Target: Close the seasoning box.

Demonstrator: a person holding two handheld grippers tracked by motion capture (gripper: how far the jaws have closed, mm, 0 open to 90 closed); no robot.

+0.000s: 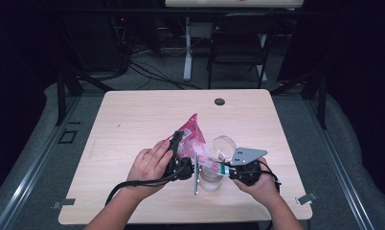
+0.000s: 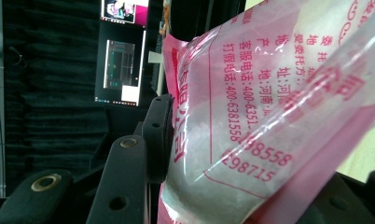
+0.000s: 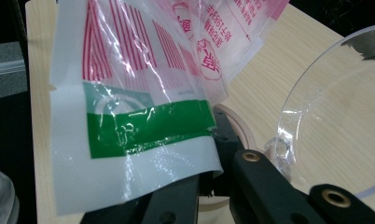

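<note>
A pink and clear plastic bag (image 1: 190,132) with red print hangs over the middle of the table. My left gripper (image 1: 176,143) is shut on its left side; in the left gripper view the bag (image 2: 251,102) is pinched against the black left jaw. My right gripper (image 1: 225,168) is shut on the bag's lower end, a white edge with a green band (image 3: 148,123). Under that end stands a clear jar (image 1: 210,179) with its round clear lid (image 1: 224,145) tipped open. The lid (image 3: 335,107) rises just right of my right jaws.
The light wooden table (image 1: 133,120) has a black grommet hole (image 1: 220,101) near its far edge. A black folding chair (image 1: 238,43) and a white desk leg stand behind the table. Dark curtains and a lit monitor (image 2: 120,70) are off to the side.
</note>
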